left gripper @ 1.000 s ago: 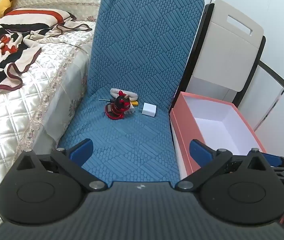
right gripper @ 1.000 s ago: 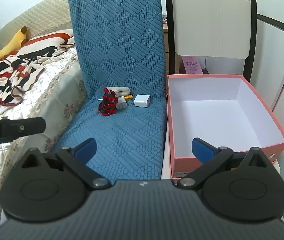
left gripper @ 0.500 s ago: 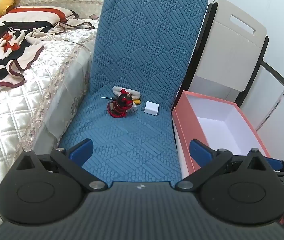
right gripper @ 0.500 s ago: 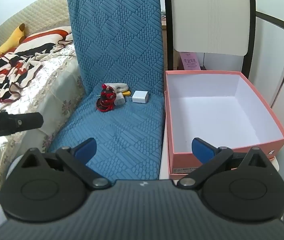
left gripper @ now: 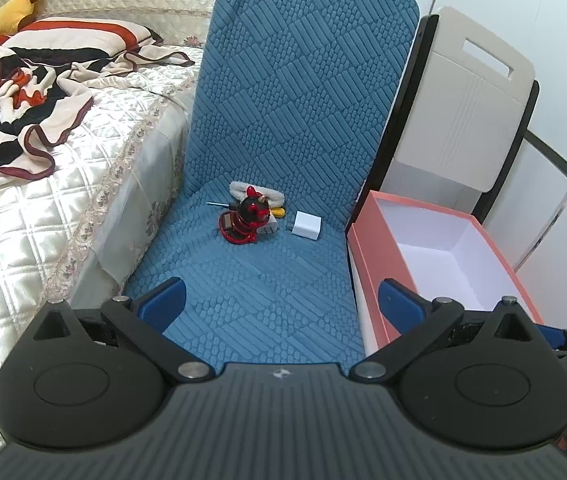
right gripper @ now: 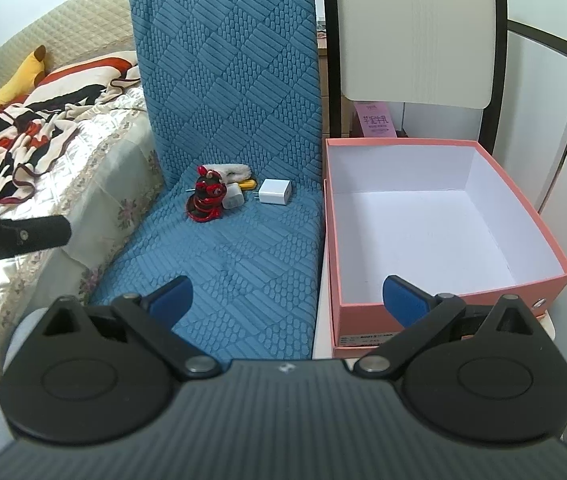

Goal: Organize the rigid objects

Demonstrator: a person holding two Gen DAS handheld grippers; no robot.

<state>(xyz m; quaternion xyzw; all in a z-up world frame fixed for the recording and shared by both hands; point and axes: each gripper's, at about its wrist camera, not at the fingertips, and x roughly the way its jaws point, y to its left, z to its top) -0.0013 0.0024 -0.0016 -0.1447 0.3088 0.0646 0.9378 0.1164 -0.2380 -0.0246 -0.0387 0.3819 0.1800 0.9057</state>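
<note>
At the back of a blue quilted chair seat (left gripper: 251,280) lies a small pile: a red-and-black toy figure (left gripper: 246,220) (right gripper: 205,199), a white charger cube (left gripper: 306,225) (right gripper: 274,192), a yellow-handled screwdriver (left gripper: 277,211), a second small white plug (right gripper: 232,198) and a fluffy white item (left gripper: 257,195). An open pink box (left gripper: 367,256) (right gripper: 455,296) with a white inside stands to the right of the seat. My left gripper (left gripper: 279,300) and right gripper (right gripper: 286,294) hang open near the seat's front edge, well short of the pile, with nothing between the fingers.
A bed with a cream quilted cover (left gripper: 23,200) and a striped blanket (left gripper: 15,92) runs along the left. A white chair back (left gripper: 459,120) with a black frame stands behind the box. The left gripper's body (right gripper: 11,236) shows at the left edge of the right wrist view.
Both grippers have shifted slightly; the pile and the box now sit a little more to the right in the left wrist view. Nothing was grasped and both stay open.
</note>
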